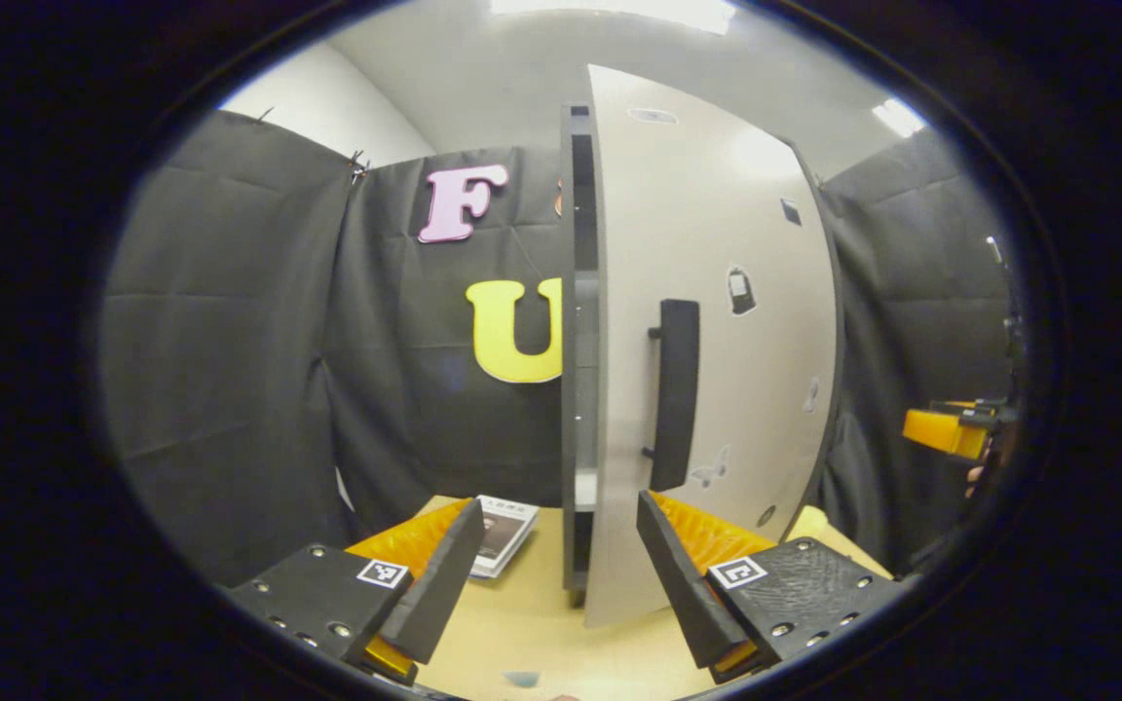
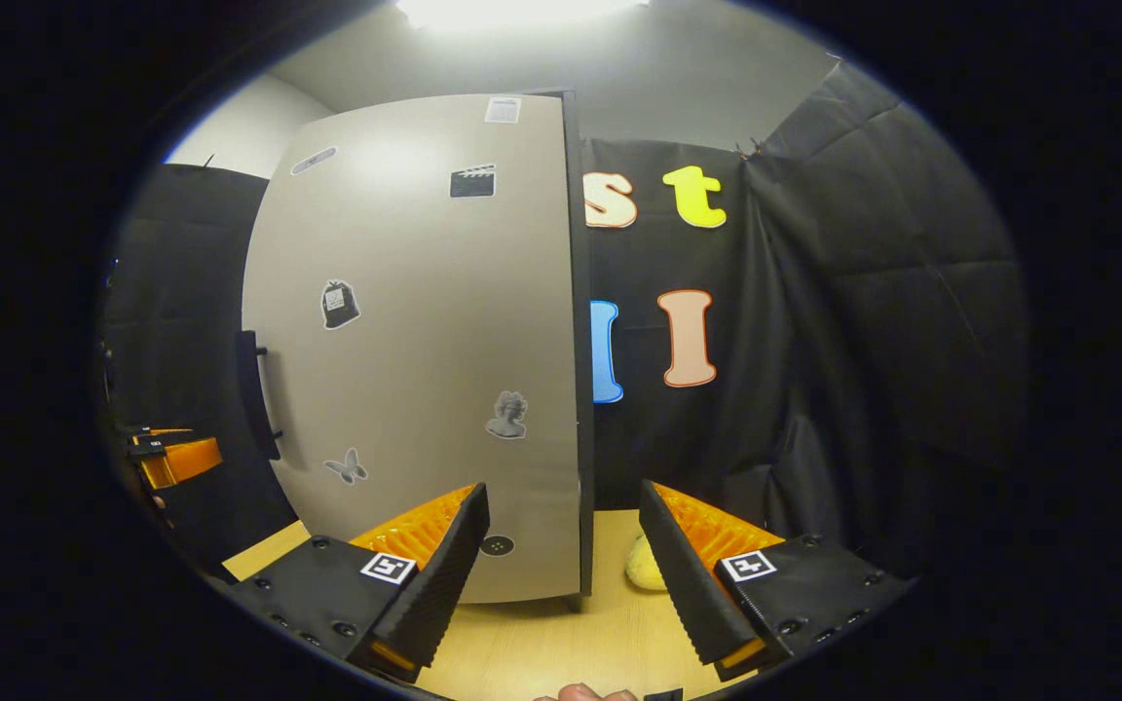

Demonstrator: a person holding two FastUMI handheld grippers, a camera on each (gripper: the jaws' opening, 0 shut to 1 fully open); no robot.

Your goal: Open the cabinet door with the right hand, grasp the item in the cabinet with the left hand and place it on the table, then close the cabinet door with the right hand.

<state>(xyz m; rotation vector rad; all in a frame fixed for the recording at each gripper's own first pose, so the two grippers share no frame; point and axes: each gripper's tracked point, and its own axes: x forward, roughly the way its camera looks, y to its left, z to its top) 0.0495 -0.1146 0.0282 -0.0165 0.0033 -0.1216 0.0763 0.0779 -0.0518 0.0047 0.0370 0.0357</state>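
So the biggest thing here is the cabinet (image 1: 576,341), standing on the table (image 1: 532,633) dead ahead of the left gripper (image 1: 561,574). Its door (image 1: 717,321) looks shut or nearly so; I can't tell whether there's a crack at the edge. From the left gripper view the door face runs off ahead and to the right, and in the right gripper view the same door (image 2: 425,341) sits ahead and to the left of the right gripper (image 2: 561,574).

The part that matters: the handle (image 1: 675,394) is a vertical bar, long axis straight up and down, just above and slightly right of the left gripper's fingers. For the right gripper that handle (image 2: 251,394) is way off to the left, up at the door's far edge. So the left one looks nearer to it, but the task wants the right hand opening, meaning it'd have to swing left and come at the bar with its fingers either side of it.

Both grippers have their fingers spread apart, holding nothing.

The item inside is hidden behind the door. A booklet (image 1: 503,534) lies on the table ahead-left of the left gripper, and something small and yellow (image 2: 644,565) lies just ahead of the right one.
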